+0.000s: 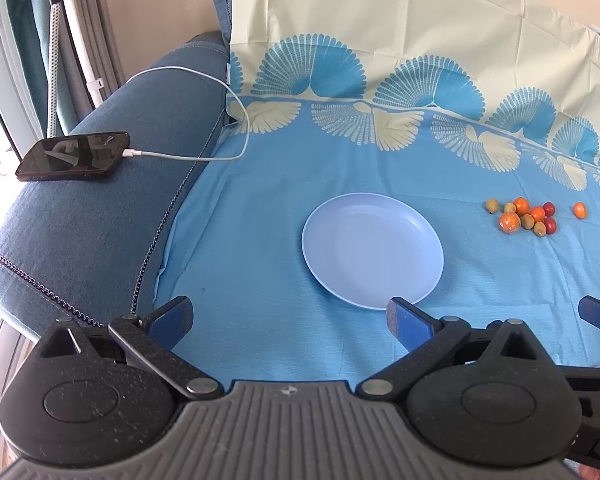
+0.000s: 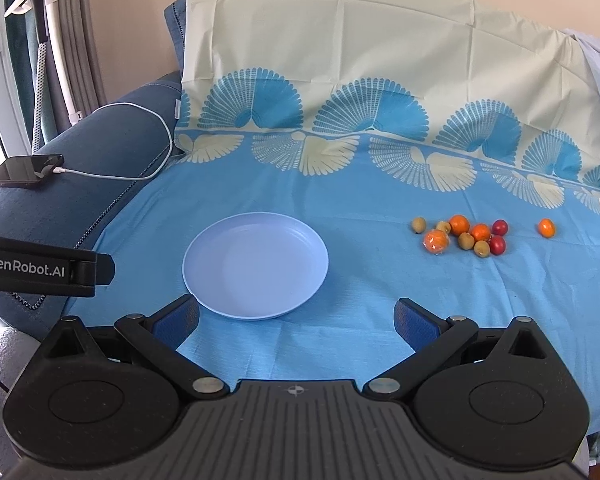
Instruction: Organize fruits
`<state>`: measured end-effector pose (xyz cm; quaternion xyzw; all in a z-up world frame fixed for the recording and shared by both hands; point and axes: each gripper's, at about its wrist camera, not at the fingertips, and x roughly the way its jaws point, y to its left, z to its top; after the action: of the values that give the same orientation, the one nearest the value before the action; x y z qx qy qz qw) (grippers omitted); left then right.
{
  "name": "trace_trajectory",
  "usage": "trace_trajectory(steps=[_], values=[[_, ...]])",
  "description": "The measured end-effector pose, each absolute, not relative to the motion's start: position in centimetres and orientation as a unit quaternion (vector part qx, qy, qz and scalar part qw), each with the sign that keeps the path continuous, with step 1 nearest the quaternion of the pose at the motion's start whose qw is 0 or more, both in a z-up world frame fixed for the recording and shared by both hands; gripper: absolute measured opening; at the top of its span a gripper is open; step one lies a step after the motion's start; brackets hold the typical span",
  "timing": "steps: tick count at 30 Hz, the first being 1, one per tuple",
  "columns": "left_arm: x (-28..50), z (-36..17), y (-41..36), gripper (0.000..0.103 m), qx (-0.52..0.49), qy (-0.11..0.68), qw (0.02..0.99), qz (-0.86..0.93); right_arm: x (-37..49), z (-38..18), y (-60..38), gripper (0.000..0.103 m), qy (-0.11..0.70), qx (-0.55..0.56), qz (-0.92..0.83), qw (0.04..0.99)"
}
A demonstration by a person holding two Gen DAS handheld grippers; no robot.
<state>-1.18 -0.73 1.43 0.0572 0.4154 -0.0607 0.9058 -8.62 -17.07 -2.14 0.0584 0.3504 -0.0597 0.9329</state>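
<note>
Since the pale blue plate [image 2: 255,266] sits bare on the blue patterned cloth [image 2: 340,340], we judge the task to be at its very start: nothing has been moved yet. All the fruits [image 2: 466,236] lie in a loose cluster on the cloth, well apart from the plate on its right, with 1 small orange fruit [image 2: 547,228] resting alone further right. We count roughly 11 pieces: orange ones, greenish-brown ones and 2 dark red ones. Our left gripper [image 1: 288,322] hangs just before the plate's near rim with its jaws spread wide and nothing between them; our right gripper [image 2: 296,320] is likewise released and empty, near the plate's front edge. Everything remains to be done, presumably carrying each fruit over to the plate. A phone [image 1: 74,156] on its white cable [image 1: 204,80] rests on the sofa arm, clear of the work.
</note>
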Motion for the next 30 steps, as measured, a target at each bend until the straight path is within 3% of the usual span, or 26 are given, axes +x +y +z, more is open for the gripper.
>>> trace_trajectory(steps=[30], values=[[-0.81, 1.1, -0.77, 0.103, 0.059, 0.42, 0.904, -0.055, -8.66, -2.77, -17.16, 0.103, 0.353, 0.054, -0.063, 0.932]])
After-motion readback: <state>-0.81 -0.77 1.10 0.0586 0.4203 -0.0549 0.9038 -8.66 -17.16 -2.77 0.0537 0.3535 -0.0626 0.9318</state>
